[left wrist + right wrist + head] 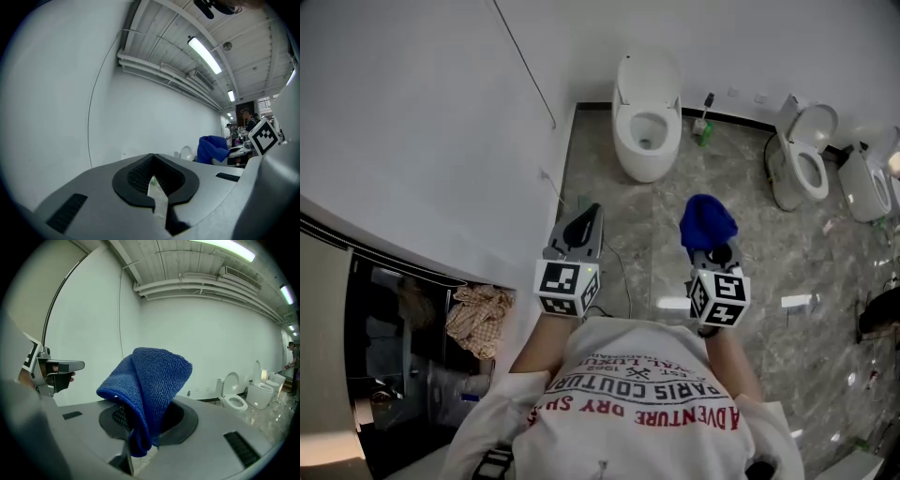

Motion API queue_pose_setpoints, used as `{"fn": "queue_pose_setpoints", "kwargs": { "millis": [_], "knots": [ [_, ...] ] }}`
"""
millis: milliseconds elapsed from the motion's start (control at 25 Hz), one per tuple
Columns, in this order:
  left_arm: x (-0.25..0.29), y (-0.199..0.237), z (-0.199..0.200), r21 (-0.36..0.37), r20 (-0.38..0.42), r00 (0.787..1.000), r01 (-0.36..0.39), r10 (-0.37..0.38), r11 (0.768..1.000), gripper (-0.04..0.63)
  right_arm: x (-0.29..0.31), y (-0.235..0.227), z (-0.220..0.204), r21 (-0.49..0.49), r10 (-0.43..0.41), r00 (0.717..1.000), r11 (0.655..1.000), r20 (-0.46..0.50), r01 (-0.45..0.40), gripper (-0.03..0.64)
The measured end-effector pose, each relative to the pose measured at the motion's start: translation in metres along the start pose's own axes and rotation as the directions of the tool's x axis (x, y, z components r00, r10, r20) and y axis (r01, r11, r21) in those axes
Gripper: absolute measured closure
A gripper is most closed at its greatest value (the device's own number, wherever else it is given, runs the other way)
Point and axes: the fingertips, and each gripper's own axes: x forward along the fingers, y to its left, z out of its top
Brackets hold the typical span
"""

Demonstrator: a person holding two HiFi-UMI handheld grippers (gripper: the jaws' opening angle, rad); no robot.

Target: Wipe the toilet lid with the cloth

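The cloth (707, 221), in the right gripper (711, 246), is before the toilet (645, 122); a brush (704, 127) and a second toilet (802, 164) stand right of it.

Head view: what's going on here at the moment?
A person stands holding a gripper in each hand. The right gripper is shut on a blue cloth, which bunches up above its jaws. The left gripper is shut with nothing in it. The nearest toilet stands ahead, well apart from both grippers, so no wiping has begun yet.
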Motion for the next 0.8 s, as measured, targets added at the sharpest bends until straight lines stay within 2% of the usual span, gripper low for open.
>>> {"fn": "queue_pose_setpoints", "kwargs": {
  "millis": [240, 560, 800],
  "knots": [
    [0.002, 0.011, 0.000, -0.006, -0.001, 1.000, 0.011, -0.011, 1.000, 0.589, 0.006, 0.000, 0.004, 0.062, -0.017, 1.000, 0.998, 0.024, 0.016, 0.529],
    [0.006, 0.035, -0.018, -0.043, -0.032, 0.999, 0.031, -0.032, 0.999, 0.589, 0.028, 0.018, -0.020, 0.110, -0.025, 0.999, 0.993, -0.043, 0.029, 0.529],
    [0.032, 0.052, -0.032, -0.061, -0.065, 0.998, 0.021, -0.025, 0.998, 0.589, 0.062, 0.008, -0.020, 0.120, -0.016, 0.998, 0.992, -0.065, 0.024, 0.529]
  ]
}}
